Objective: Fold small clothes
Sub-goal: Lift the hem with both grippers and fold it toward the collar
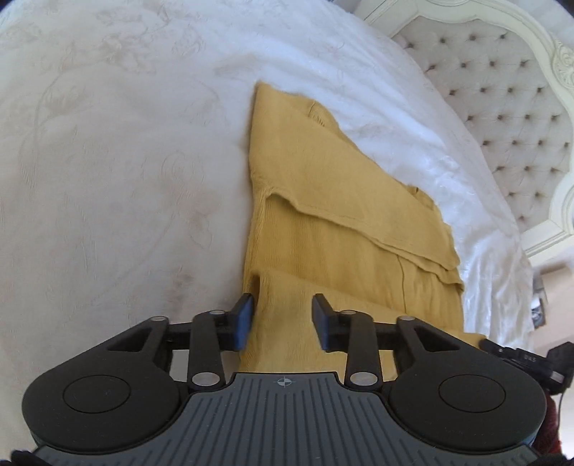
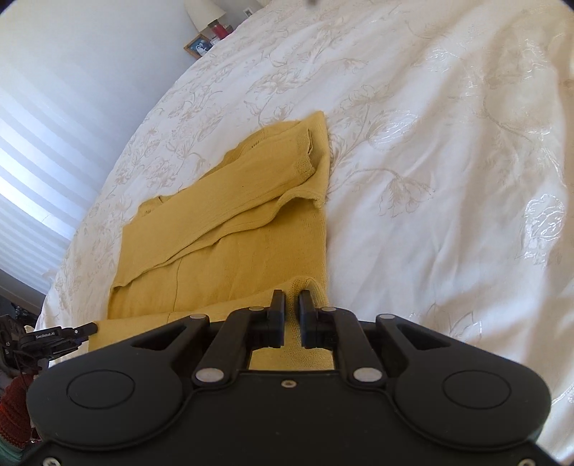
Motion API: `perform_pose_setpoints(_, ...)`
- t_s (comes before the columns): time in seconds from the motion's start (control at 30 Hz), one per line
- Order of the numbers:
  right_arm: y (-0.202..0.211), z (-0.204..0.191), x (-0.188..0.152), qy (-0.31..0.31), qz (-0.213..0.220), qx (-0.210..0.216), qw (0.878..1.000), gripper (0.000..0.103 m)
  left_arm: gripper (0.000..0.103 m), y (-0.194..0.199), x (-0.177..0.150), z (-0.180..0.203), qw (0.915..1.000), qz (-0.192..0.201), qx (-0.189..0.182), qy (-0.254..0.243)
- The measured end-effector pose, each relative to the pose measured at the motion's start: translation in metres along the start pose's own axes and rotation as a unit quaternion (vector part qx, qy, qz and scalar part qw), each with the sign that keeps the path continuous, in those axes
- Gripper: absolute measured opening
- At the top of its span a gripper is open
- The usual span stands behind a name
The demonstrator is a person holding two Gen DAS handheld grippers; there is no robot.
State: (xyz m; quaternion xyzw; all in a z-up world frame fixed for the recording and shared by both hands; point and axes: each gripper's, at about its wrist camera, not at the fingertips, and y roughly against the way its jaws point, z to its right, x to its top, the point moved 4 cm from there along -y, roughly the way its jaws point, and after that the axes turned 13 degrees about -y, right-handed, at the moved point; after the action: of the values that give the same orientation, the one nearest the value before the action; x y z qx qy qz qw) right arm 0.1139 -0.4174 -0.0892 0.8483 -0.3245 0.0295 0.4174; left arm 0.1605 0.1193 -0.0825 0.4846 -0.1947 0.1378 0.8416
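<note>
A mustard-yellow knit sweater (image 1: 330,200) lies on a white floral bedspread (image 1: 107,161), its sleeves folded across the body. My left gripper (image 1: 283,315) is open, its fingers either side of the near hem fold at the sweater's left corner. In the right wrist view the sweater (image 2: 229,229) lies ahead and to the left. My right gripper (image 2: 292,315) is nearly closed, pinching the near right corner of the hem, which is lifted into a fold. The left gripper also shows at the left edge of the right wrist view (image 2: 53,337).
A tufted cream headboard (image 1: 502,107) stands at the right of the left wrist view. A nightstand with a lamp (image 2: 206,12), picture frame (image 2: 197,46) and red candle (image 2: 219,30) is beyond the bed's far edge. A window blind (image 2: 32,161) lies left.
</note>
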Motion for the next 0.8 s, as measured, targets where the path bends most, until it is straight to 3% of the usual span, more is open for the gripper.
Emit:
perform_pose_setpoints(0.07, -0.001, 0.006, -0.001, -0.007, -0.002, 0.001, 1.0, 0.027, 0.047, 0.006, -0.004, -0.001, 0.9998, -0.013, -0.012, -0.007)
perform_pose_setpoints(0.13, 0.001, 0.012, -0.003, -0.003, -0.011, 0.004, 1.0, 0.056, 0.064, 0.008, -0.007, 0.004, 0.9987, -0.033, -0.017, -0.033)
perform_pose_setpoints(0.2, 0.004, 0.018, -0.007, 0.002, -0.02, -0.006, 1.0, 0.063, 0.068, 0.01, -0.011, 0.007, 0.9966, -0.052, -0.016, -0.062)
perform_pose_setpoints(0.33, 0.004, 0.025, -0.016, 0.015, -0.055, -0.007, 0.998, 0.063, 0.068, 0.003, -0.029, 0.007, 0.9898, -0.103, -0.012, -0.097)
perform_pose_setpoints(0.5, -0.003, 0.023, -0.03, 0.027, -0.092, 0.004, 0.995, 0.063, 0.067, -0.005, -0.046, 0.006, 0.9854, -0.133, -0.046, -0.096)
perform_pose_setpoints(0.57, -0.006, 0.017, -0.035, 0.042, -0.103, 0.006, 0.994, 0.05, 0.065, -0.006, -0.046, 0.006, 0.9855, -0.132, -0.039, -0.099)
perform_pose_setpoints(0.6, -0.007, 0.015, -0.037, 0.049, -0.107, 0.005, 0.993, 0.021, 0.059, -0.005, -0.045, 0.005, 0.9864, -0.128, -0.035, -0.097)
perform_pose_setpoints(0.63, -0.008, 0.011, -0.04, 0.059, -0.107, 0.001, 0.992, 0.017, 0.04, -0.004, -0.044, 0.004, 0.9873, -0.122, -0.034, -0.095)
perform_pose_setpoints(0.67, -0.007, 0.008, -0.041, 0.064, -0.104, 0.0, 0.992, 0.017, 0.028, -0.002, -0.042, 0.004, 0.9884, -0.113, -0.035, -0.095)
perform_pose_setpoints(0.7, -0.006, 0.005, -0.042, 0.068, -0.102, 0.002, 0.992, 0.017, 0.008, 0.0, -0.04, 0.005, 0.9898, -0.101, -0.041, -0.092)
perform_pose_setpoints(0.8, 0.001, -0.002, -0.044, 0.07, -0.089, 0.019, 0.993, 0.016, 0.007, 0.008, -0.034, 0.011, 0.992, -0.067, -0.058, -0.089)
